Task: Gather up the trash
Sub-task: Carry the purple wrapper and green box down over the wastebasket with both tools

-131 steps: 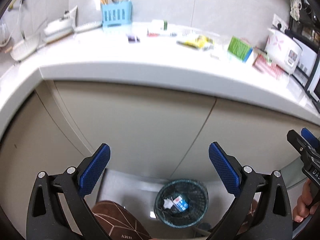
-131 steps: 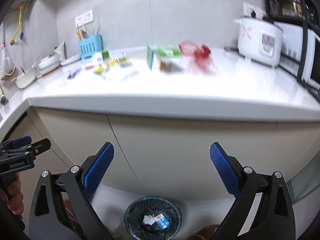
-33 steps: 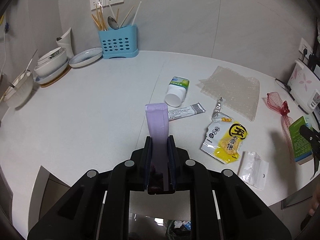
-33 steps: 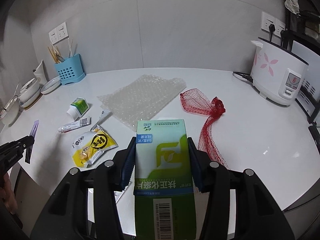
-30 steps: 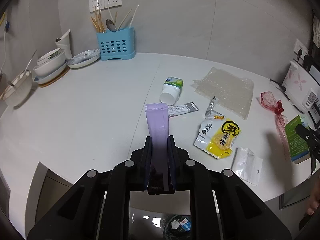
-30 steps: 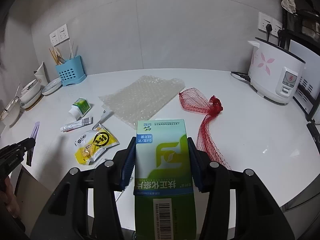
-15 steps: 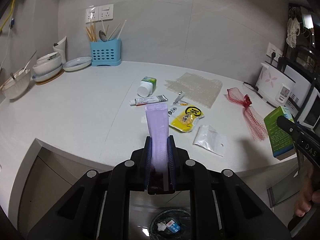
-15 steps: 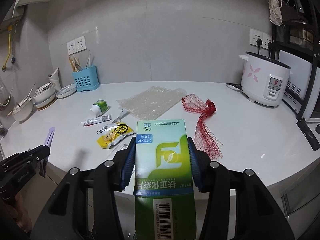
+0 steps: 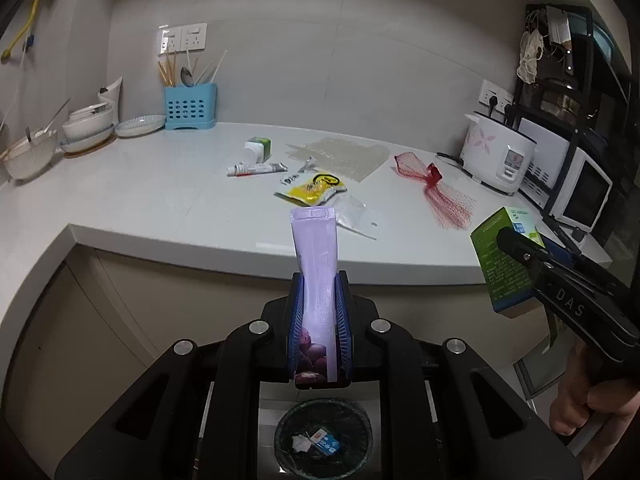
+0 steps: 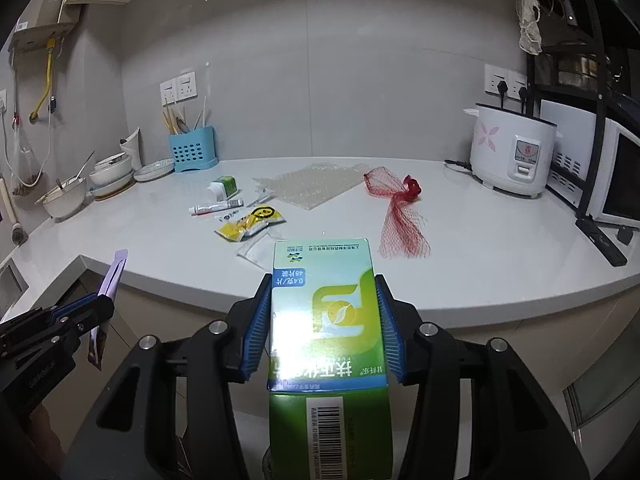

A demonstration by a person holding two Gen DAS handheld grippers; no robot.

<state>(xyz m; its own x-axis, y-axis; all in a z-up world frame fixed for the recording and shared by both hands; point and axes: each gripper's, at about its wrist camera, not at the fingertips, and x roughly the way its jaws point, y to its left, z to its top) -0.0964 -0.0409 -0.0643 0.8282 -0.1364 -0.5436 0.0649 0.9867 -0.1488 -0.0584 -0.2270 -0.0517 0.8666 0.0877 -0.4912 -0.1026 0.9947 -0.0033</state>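
The left gripper [image 9: 319, 320] clamps a tall, flat purple snack sachet [image 9: 316, 264] between its blue pads, holding it upright in front of the white countertop [image 9: 152, 200]. Below it on the floor sits a round dark mesh wastebasket [image 9: 323, 436] with a few scraps inside. The right gripper [image 10: 322, 328] grips a green-and-white cardboard box [image 10: 326, 320] by its sides. On the counter lie a yellow snack wrapper [image 9: 312, 191], a red mesh net bag [image 10: 398, 208] and a sheet of clear bubble wrap [image 10: 316, 186].

bin [image 9: 323, 438] contents – too small, box [image 10: 329, 360] base cut off
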